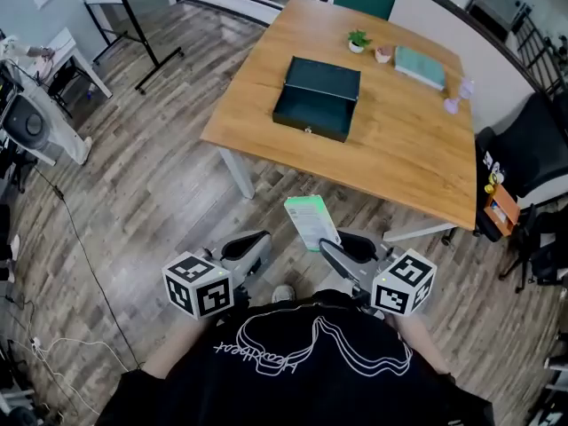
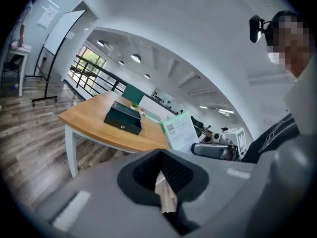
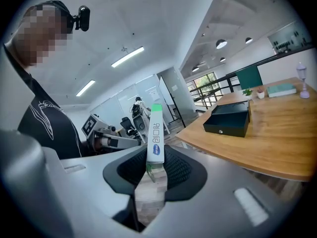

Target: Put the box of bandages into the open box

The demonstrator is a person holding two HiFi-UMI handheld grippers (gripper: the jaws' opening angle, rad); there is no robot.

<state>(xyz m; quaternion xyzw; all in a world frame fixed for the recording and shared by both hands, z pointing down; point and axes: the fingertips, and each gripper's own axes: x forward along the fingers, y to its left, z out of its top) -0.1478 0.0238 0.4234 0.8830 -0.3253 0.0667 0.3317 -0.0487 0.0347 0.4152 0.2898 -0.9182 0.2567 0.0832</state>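
Observation:
The box of bandages [image 1: 311,220], white with green, stands upright over the wooden floor with my right gripper [image 1: 333,251] shut on its lower end. In the right gripper view the box of bandages [image 3: 155,133] rises from between the pads of my right gripper [image 3: 154,167]. My left gripper [image 1: 253,245] is beside it, jaws together and empty. From the left gripper view the left gripper [image 2: 159,170] shows only a sliver of floor between its pads. The open box [image 1: 318,96], dark green with its lid up, sits ahead on the wooden table [image 1: 417,140]. It also appears as the open box [image 2: 124,119] and the open box [image 3: 229,119].
On the table's far side are a small potted plant [image 1: 358,40], a teal book [image 1: 419,66] and small purple items [image 1: 457,96]. A whiteboard stand [image 1: 142,25] stands at the far left. A black chair [image 1: 532,149] is right of the table. A cable [image 1: 89,264] runs over the floor.

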